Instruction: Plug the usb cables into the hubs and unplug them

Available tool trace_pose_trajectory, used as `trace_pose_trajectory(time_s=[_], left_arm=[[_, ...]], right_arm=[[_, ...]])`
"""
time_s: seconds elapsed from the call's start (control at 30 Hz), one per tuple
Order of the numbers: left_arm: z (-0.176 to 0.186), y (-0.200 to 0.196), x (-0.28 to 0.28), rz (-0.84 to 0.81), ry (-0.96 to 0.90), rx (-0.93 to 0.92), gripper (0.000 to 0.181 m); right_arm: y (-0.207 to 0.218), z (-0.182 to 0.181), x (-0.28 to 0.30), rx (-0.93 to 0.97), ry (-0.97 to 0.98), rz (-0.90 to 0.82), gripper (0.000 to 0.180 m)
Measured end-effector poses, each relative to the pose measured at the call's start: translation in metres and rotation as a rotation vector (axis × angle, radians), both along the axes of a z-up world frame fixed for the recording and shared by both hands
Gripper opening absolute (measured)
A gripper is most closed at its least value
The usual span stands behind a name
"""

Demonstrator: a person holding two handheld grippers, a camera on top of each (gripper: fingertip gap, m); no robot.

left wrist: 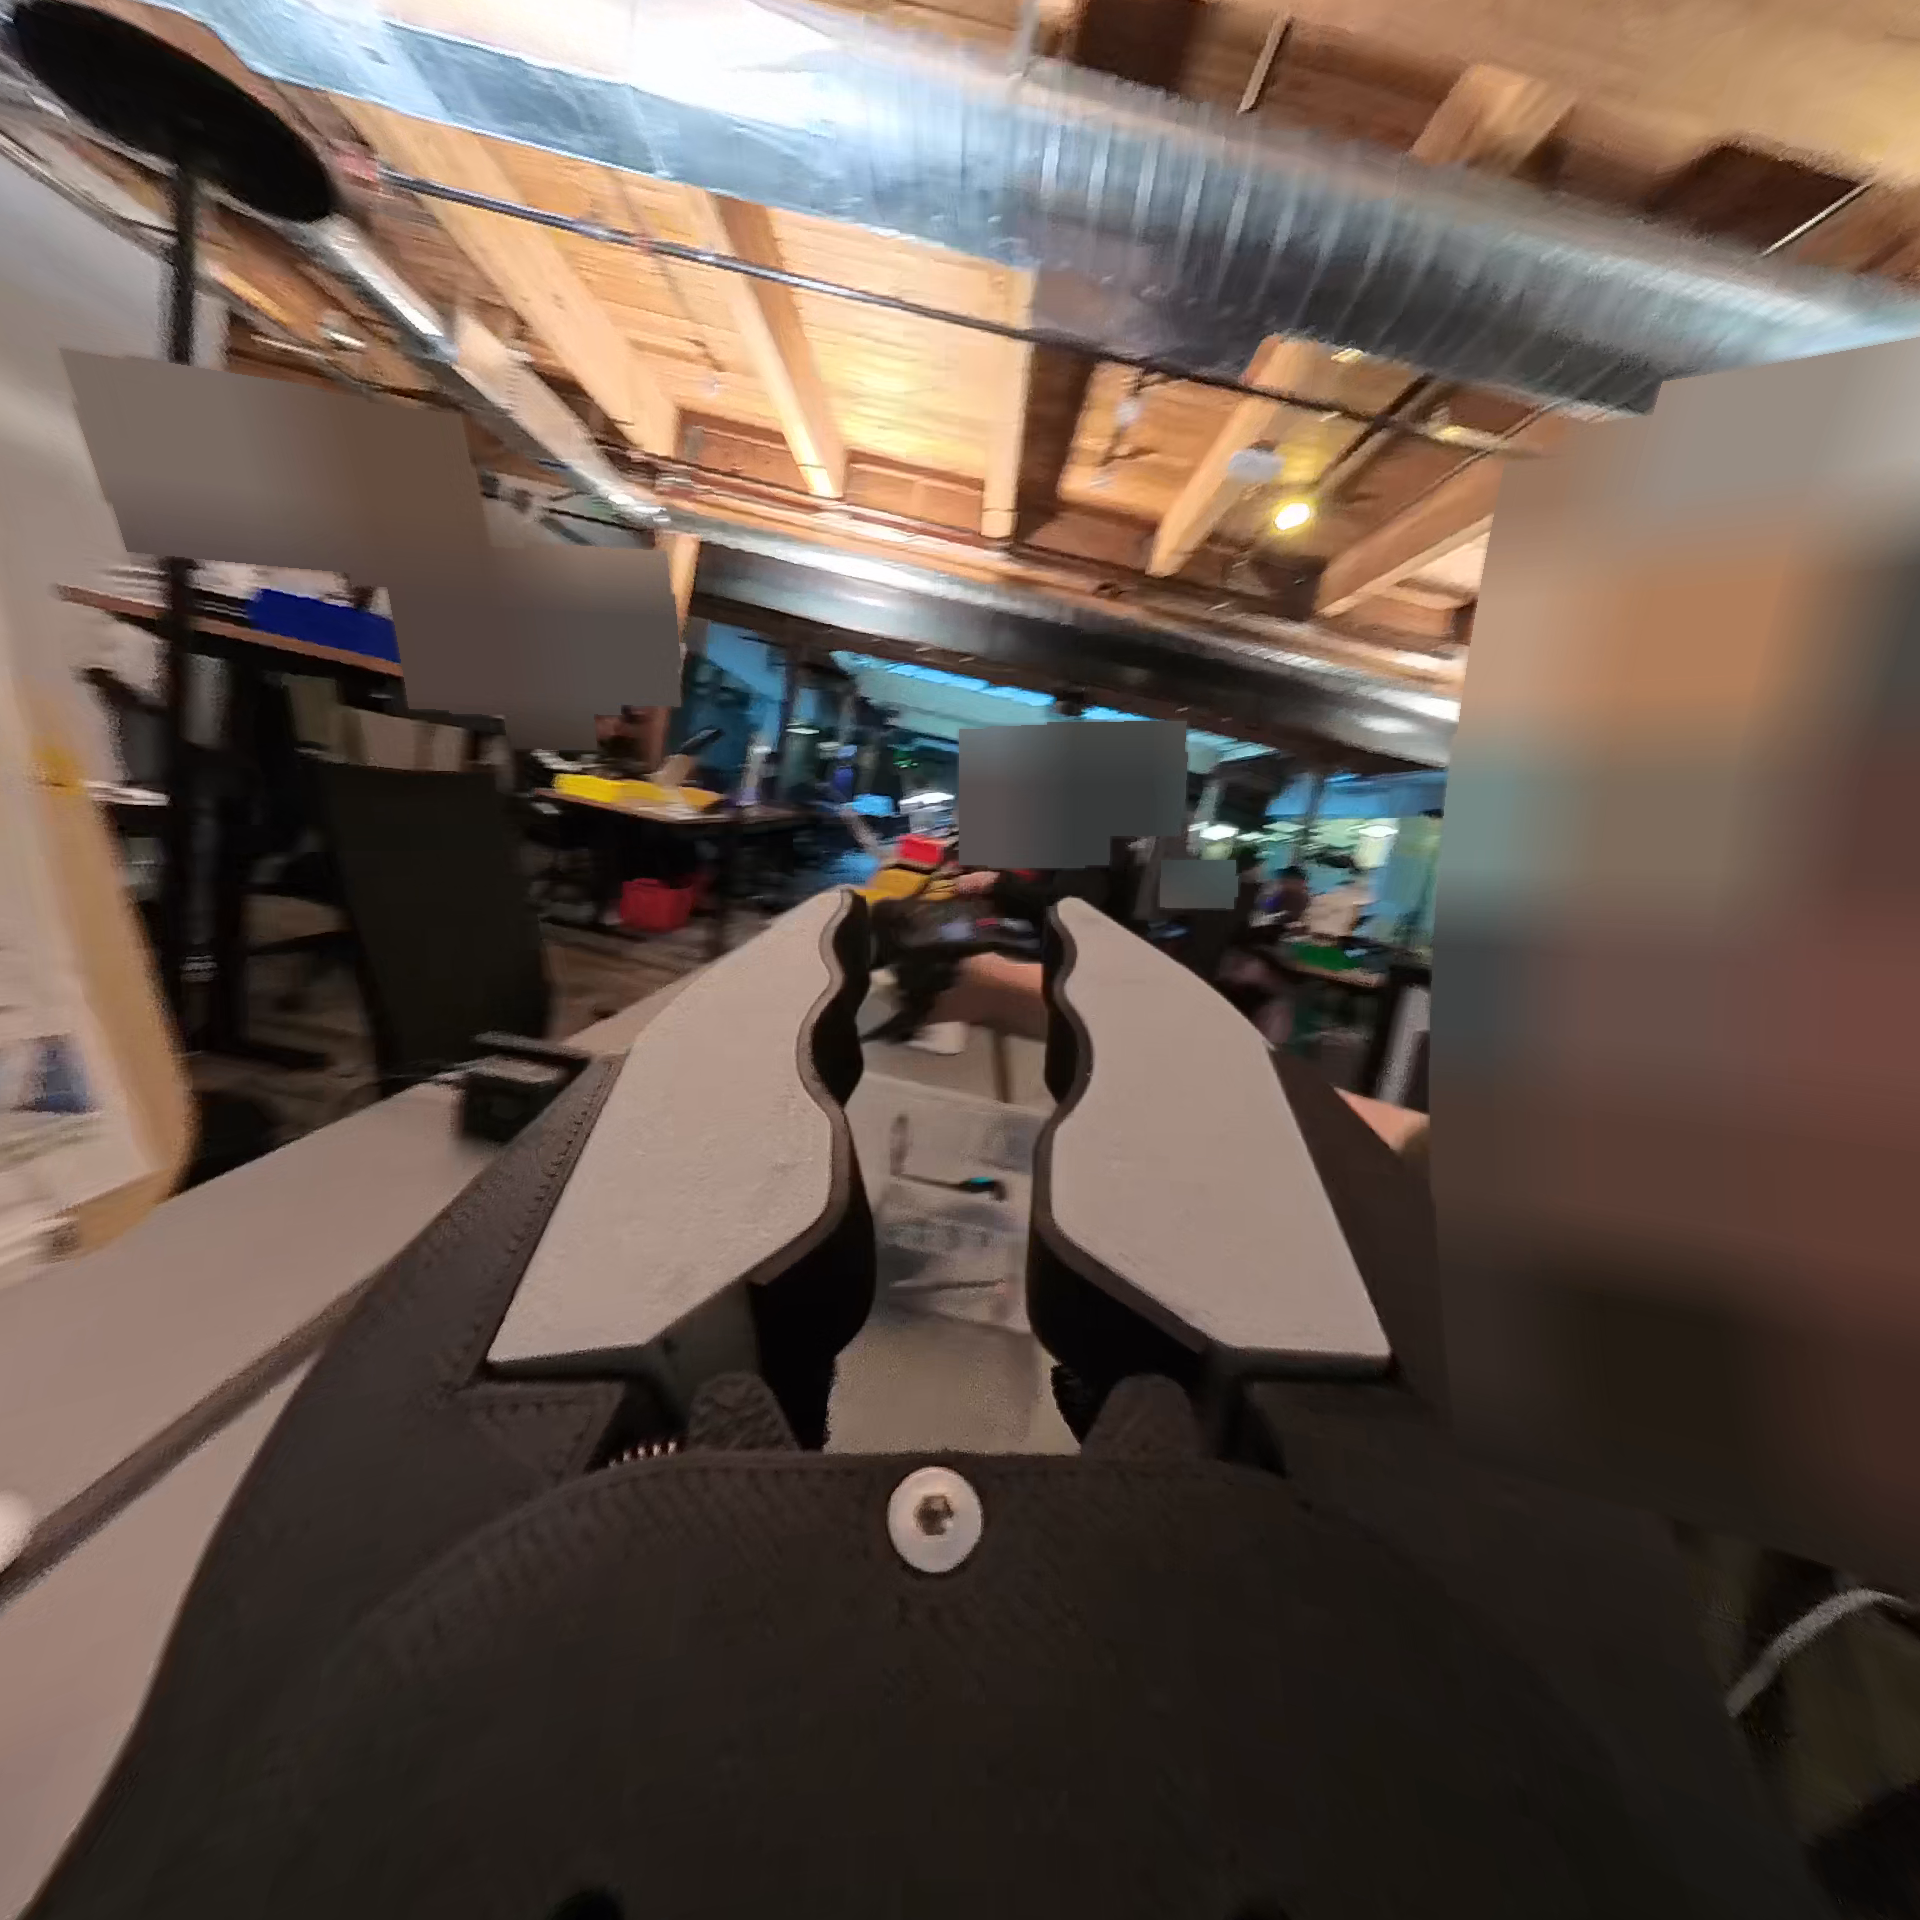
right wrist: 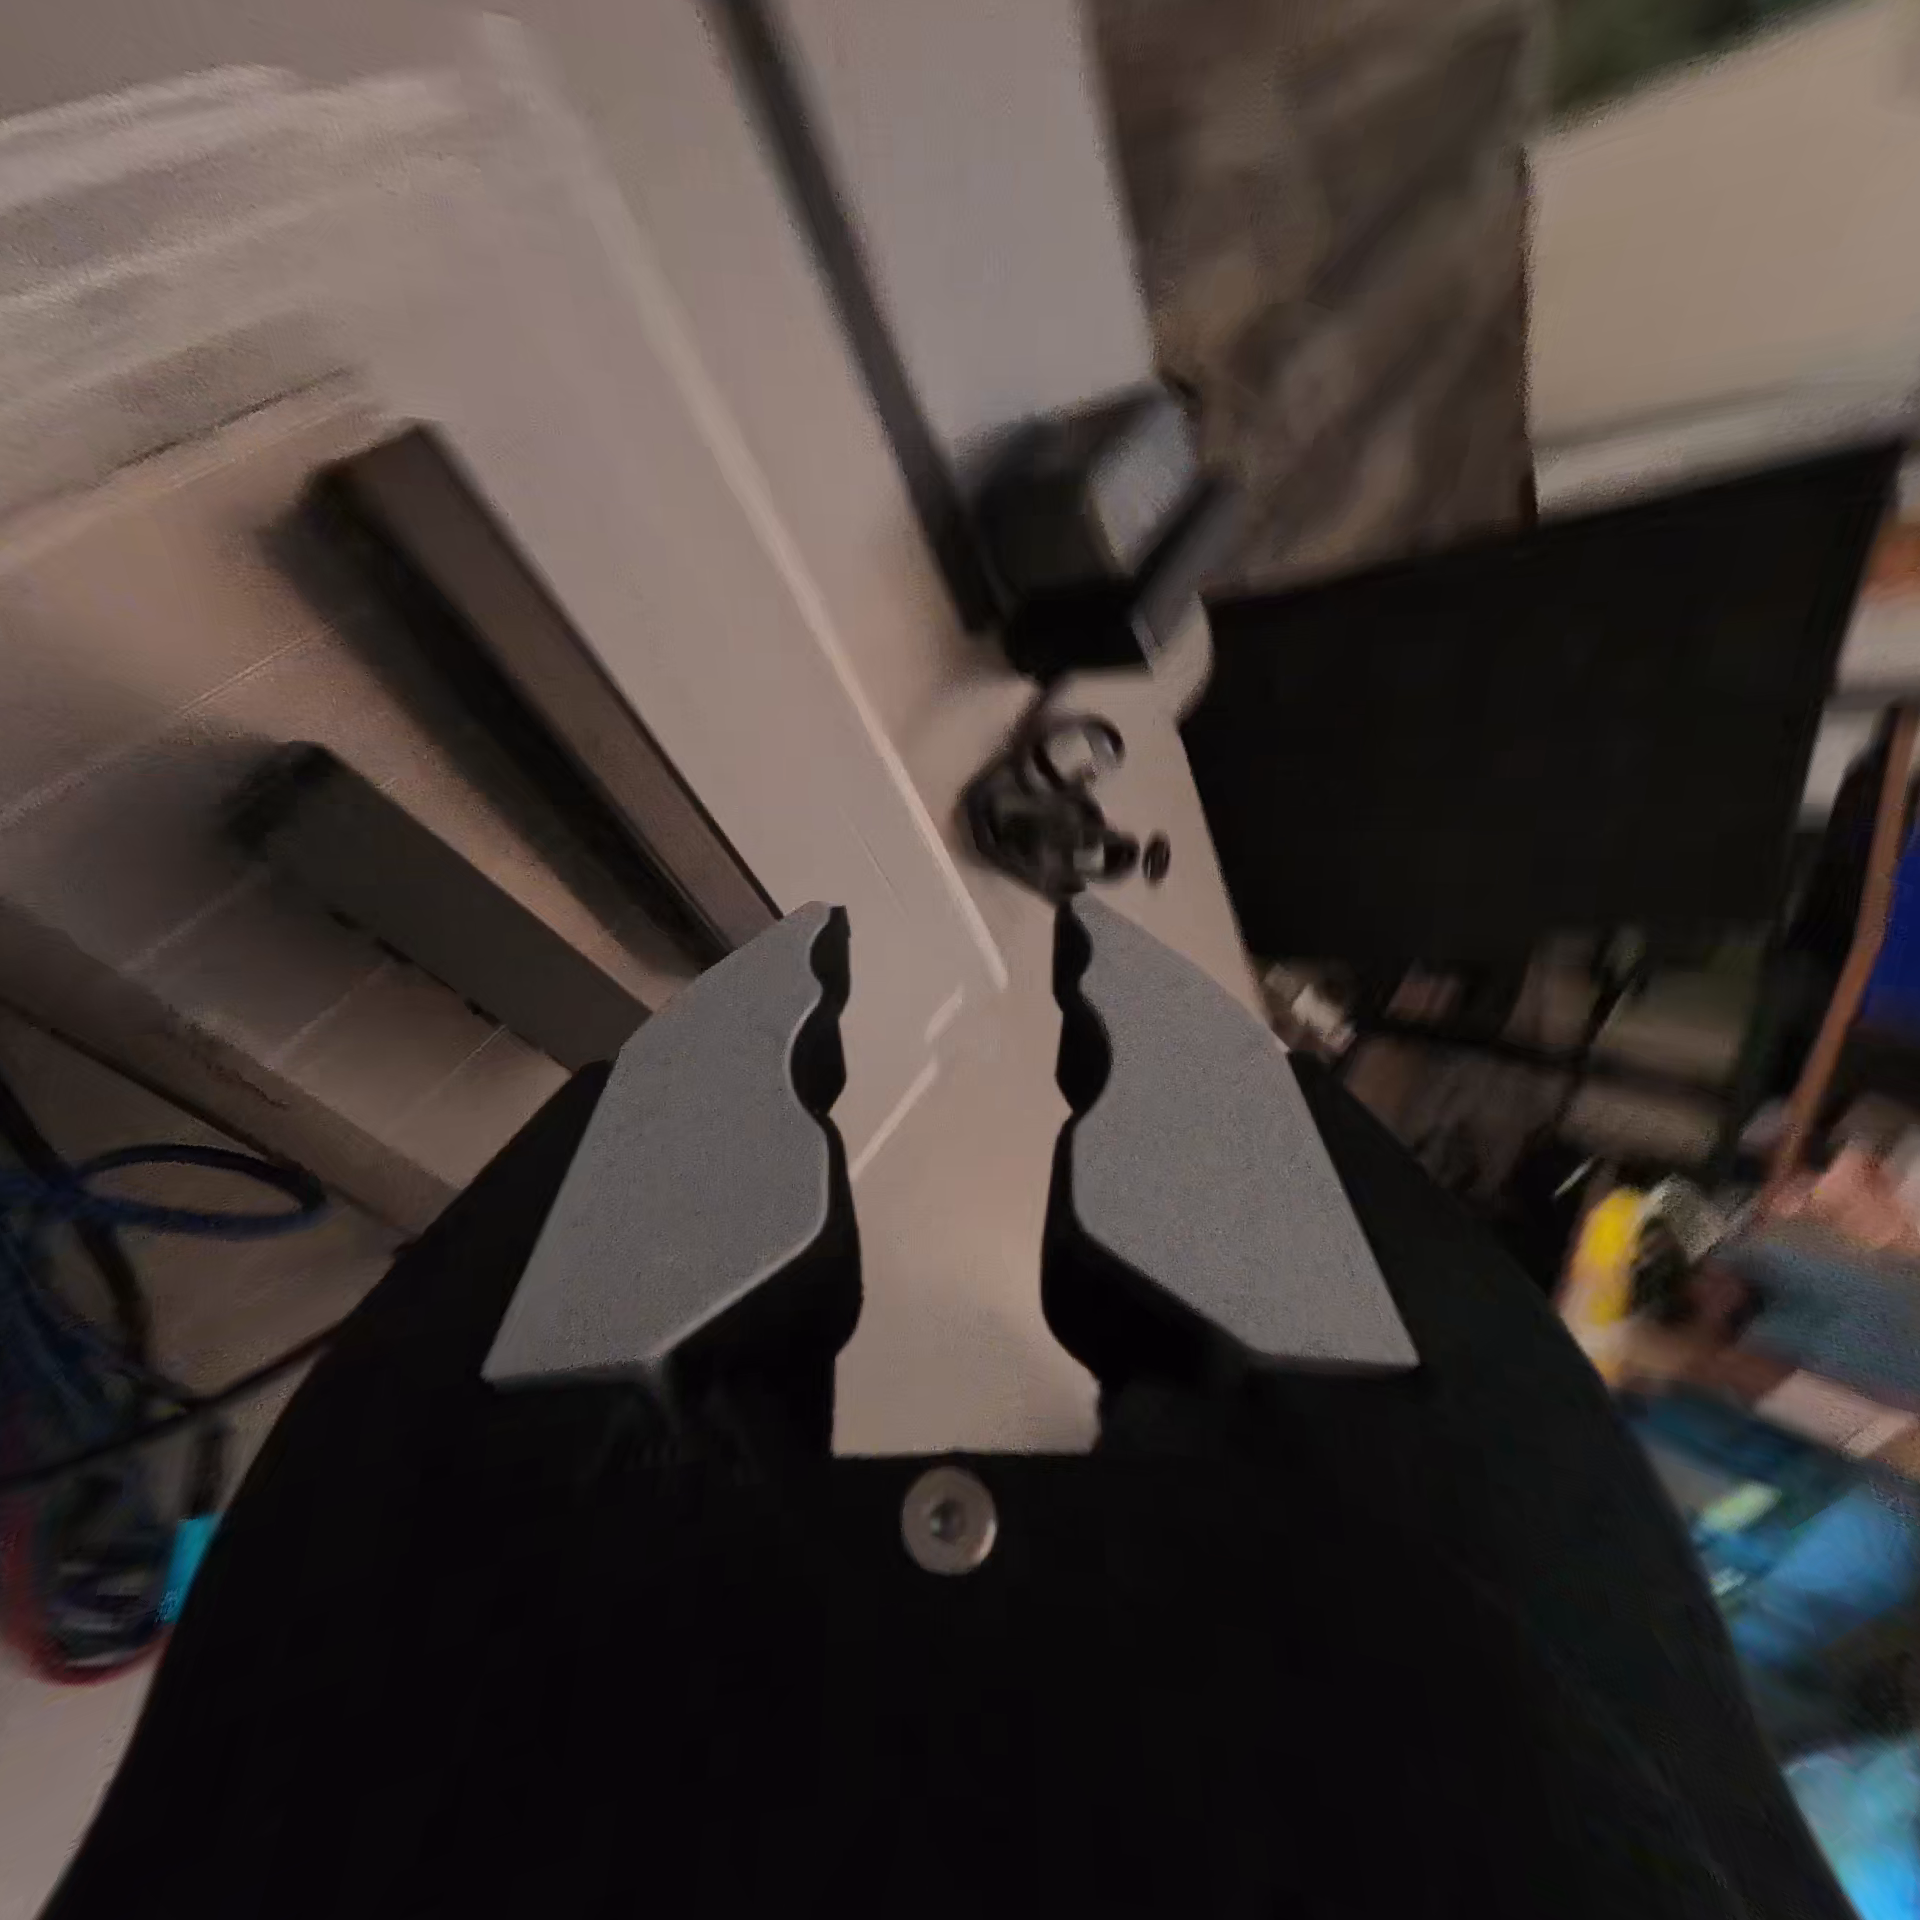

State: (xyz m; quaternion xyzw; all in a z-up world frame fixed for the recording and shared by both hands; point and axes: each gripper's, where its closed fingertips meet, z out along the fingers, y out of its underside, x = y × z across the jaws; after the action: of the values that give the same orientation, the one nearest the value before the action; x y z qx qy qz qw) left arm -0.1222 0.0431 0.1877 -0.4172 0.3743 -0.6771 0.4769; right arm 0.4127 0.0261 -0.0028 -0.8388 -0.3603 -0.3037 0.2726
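My left gripper [left wrist: 956, 914] is open and empty. It is tilted up over a white table [left wrist: 208, 1299] toward the room and ceiling. Between its fingers lies a blurred clear packet with a dark cable [left wrist: 951, 1184]. My right gripper [right wrist: 951, 914] is open and empty above the white table [right wrist: 727, 364]. A small coil of black cable [right wrist: 1049, 800] lies just beyond its fingertips. Two long grey bars [right wrist: 540, 665] [right wrist: 416, 914], which may be the hubs, lie to the left. Both views are blurred.
A black box [right wrist: 1101, 540] sits on the table beyond the coil; a black box also shows in the left wrist view [left wrist: 509, 1091]. A dark panel [right wrist: 1507, 727] stands at the right. Blue cable [right wrist: 156, 1195] lies at lower left. Benches and people are far off.
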Motion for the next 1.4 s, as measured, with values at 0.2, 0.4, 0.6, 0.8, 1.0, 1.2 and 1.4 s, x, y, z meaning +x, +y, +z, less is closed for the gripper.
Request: trace_pose_trajectory(time_s=[0.2, 0.4, 0.6, 0.8, 1.0, 1.2, 1.4], left_arm=[[0.004, 0.022, -0.091, 0.625, 0.287, 0.181, 0.039], [-0.049, 0.058, -0.243, 1.165, 0.742, 0.028, 0.043], [-0.126, 0.075, -0.357, 1.22, 0.854, -0.44, 0.048], [-0.221, 0.095, -0.36, 0.982, 1.041, -0.756, 0.056], [-0.26, 0.093, -0.349, 0.807, 1.108, -0.87, 0.031], [-0.272, 0.085, -0.342, 0.737, 1.188, -0.866, 0.015], [-0.278, 0.092, -0.337, 0.83, 1.423, -0.766, 0.01]], right_arm=[[-0.111, -0.047, 0.048, 0.014, 0.72, -0.519, 0.06], [-0.162, -0.109, 0.03, -0.202, 0.895, -0.645, 0.021], [-0.169, -0.115, 0.018, -0.289, 0.812, -0.698, 0.007], [-0.172, -0.114, -0.003, -0.315, 0.814, -0.732, 0.007], [-0.166, -0.114, -0.03, -0.313, 0.794, -0.76, 0.007], [-0.149, -0.114, -0.066, -0.324, 0.757, -0.734, 0.008], [-0.121, -0.113, -0.115, -0.332, 0.735, -0.69, 0.009]])
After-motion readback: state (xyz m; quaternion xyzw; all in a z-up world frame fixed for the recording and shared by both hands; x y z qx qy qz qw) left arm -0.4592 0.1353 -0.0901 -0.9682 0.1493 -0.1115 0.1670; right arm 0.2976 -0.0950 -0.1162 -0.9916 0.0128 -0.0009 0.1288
